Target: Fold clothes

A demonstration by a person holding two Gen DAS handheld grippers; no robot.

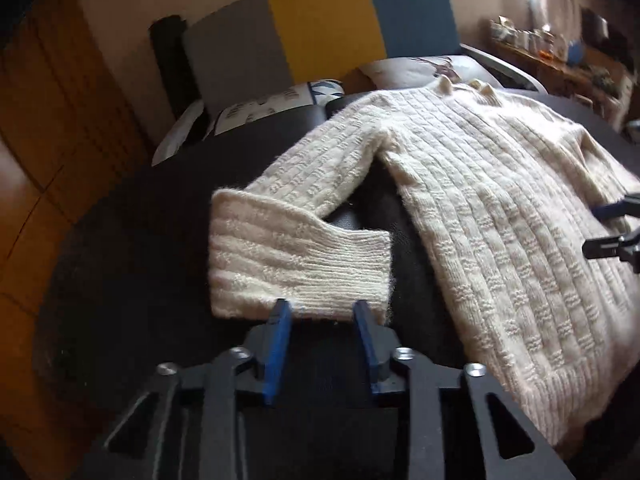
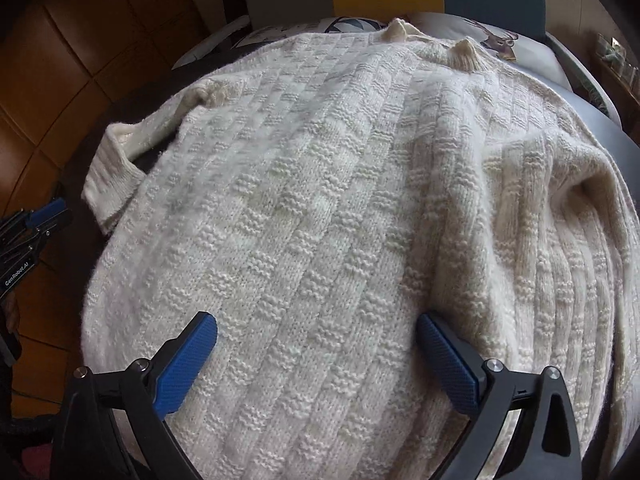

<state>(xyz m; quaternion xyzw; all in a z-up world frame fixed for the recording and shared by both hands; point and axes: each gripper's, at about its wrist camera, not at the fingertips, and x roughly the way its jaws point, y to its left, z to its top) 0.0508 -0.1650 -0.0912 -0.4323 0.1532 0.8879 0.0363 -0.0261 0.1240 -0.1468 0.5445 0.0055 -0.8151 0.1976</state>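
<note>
In the left wrist view, a cream knit sweater point(image 1: 480, 208) lies spread on a dark table point(image 1: 120, 260), its sleeve point(image 1: 296, 248) bent back so the ribbed cuff points toward the body. The left claw point(image 1: 322, 312) sits at the cuff's near edge, its blue pads parted and gripping nothing. A grey, yellow and teal chair point(image 1: 320, 36) stands behind the table. In the right wrist view, the right claw point(image 2: 316, 340) hovers spread wide over the sweater's lower body, holding nothing; the folded sleeve shows at the left, with the left claw just beside it.
</note>
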